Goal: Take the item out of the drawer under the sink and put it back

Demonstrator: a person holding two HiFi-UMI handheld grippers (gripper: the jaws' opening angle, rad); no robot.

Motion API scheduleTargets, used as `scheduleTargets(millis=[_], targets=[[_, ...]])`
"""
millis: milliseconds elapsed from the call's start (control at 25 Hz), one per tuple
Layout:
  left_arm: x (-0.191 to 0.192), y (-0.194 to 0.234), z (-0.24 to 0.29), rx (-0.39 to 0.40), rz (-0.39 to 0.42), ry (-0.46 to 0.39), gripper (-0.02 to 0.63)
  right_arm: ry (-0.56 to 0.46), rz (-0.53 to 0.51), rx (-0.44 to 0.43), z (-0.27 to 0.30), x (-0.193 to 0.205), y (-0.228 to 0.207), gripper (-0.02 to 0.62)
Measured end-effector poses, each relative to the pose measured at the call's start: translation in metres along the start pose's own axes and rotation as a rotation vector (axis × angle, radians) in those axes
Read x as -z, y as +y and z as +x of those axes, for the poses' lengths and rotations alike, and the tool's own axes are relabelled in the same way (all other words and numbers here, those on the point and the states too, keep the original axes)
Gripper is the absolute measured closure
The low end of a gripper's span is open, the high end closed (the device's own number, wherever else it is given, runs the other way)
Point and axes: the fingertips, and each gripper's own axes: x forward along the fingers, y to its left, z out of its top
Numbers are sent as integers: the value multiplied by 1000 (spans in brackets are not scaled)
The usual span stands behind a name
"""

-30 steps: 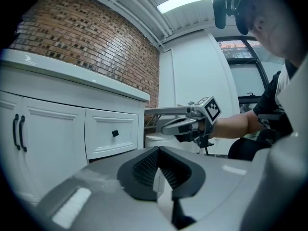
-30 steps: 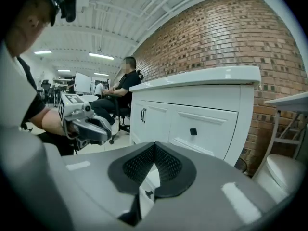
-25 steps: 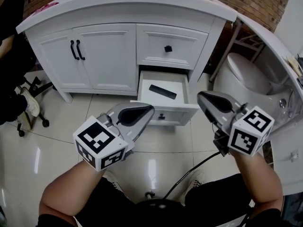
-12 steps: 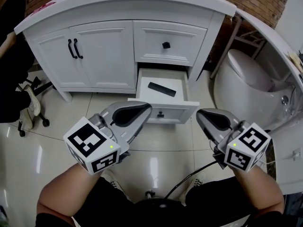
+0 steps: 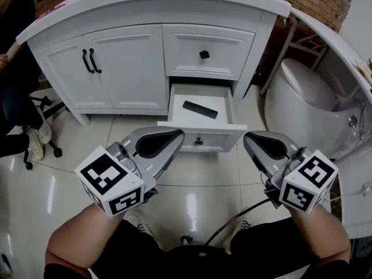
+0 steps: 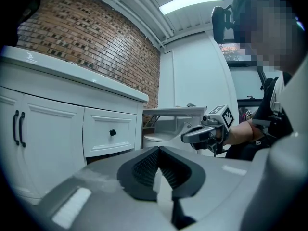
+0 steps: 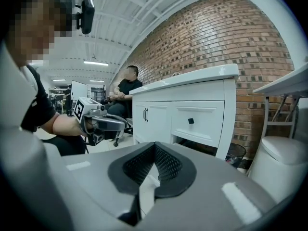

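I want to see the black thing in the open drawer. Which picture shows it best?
The head view: the black item lies in plain sight in the open drawer. Both gripper views miss it.

Grey left gripper (image 5: 173,137) (black-lined) bears checkered marker cube (image 5: 109,181).

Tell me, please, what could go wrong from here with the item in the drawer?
The black item lies flat in the open drawer, so jaws may push it rather than pinch it. The left gripper and right gripper are both shut; reaching in without opening would likely knock it.
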Motion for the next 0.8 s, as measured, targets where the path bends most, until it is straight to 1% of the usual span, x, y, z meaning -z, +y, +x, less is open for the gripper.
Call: scheduleTargets(millis=[240, 400, 800], targets=[[1, -1, 1, 6, 5, 5, 600, 16, -9, -27, 5, 3, 9, 589], [4, -4, 4, 13, 10, 17, 600, 19, -15, -33, 6, 3, 11, 589], [1, -3, 2, 9, 9, 7, 600, 33, -13, -43, 8, 7, 14, 589]])
